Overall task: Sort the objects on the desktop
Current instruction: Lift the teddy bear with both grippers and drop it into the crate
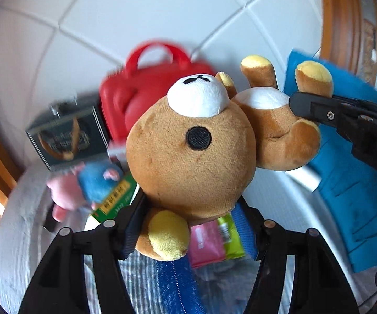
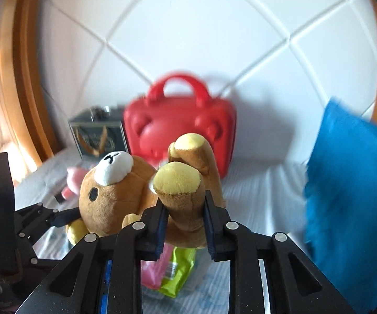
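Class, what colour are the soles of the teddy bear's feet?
Pale yellow. The right wrist view shows it best, on the teddy bear foot sole.

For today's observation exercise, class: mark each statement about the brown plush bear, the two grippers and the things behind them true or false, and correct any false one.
1. Both grippers hold the brown plush bear. True.
2. The right gripper clamps the bear's head. False: it clamps a leg; the left gripper holds the head end.
3. A red plastic case with handles stands behind the bear. True.
4. The blue cloth lies left of the red case. False: it is to the right.
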Demonstrator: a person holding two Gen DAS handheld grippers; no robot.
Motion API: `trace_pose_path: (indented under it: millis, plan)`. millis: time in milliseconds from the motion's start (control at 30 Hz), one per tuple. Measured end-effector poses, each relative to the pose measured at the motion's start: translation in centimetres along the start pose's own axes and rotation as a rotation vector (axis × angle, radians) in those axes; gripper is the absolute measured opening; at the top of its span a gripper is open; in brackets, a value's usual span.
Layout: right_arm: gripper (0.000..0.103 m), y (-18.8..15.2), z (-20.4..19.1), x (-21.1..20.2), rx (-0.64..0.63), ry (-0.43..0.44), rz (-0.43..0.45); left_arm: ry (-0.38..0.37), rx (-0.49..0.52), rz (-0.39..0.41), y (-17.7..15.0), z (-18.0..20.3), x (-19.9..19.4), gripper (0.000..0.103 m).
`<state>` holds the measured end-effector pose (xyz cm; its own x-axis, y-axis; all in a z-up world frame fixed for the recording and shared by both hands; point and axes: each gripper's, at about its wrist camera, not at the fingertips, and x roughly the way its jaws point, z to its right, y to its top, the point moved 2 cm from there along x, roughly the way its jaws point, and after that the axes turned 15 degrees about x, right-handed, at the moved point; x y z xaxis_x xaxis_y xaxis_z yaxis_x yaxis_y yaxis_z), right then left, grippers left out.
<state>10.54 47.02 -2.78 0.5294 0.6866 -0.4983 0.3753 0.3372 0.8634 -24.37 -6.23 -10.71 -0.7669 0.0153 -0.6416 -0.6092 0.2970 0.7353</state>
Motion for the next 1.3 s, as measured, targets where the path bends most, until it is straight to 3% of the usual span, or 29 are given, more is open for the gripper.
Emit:
trace_pose_path:
  millis: [367, 633, 1000, 1133, 1233, 1300]
  plan:
    - [0.024, 4.5, 1.3, -15.1, 0.021, -0.097, 0.181, -0.028, 0.057, 0.211, 6.0, 5.1, -10.9, 0.062]
    - [0.024, 7.9, 8.1, -22.6, 0.013, -0.229, 0.27, -0.116, 0.098, 0.294, 13.0, 13.4, -13.8, 0.062]
    - [0.025, 12.0, 22.9, -25.5, 0.054, -0.315, 0.231, -0.199, 0.177, 0.24, 22.5, 28.3, -11.6, 0.062]
    - [0.025, 12.6, 27.3, -23.3, 0.066, -0.371, 0.166, -0.173, 0.21, 0.206, 25.6, 31.9, -11.1, 0.062]
    - [0.031, 11.8, 30.9, -23.6, 0.136, -0.389, 0.148, -0.136, 0.223, 0.201, 25.8, 33.2, -10.8, 0.062]
    - [0.054, 11.4, 32.5, -23.8, 0.173, -0.38, 0.132, -0.126, 0.229, 0.181, 25.5, 34.1, -10.4, 0.062]
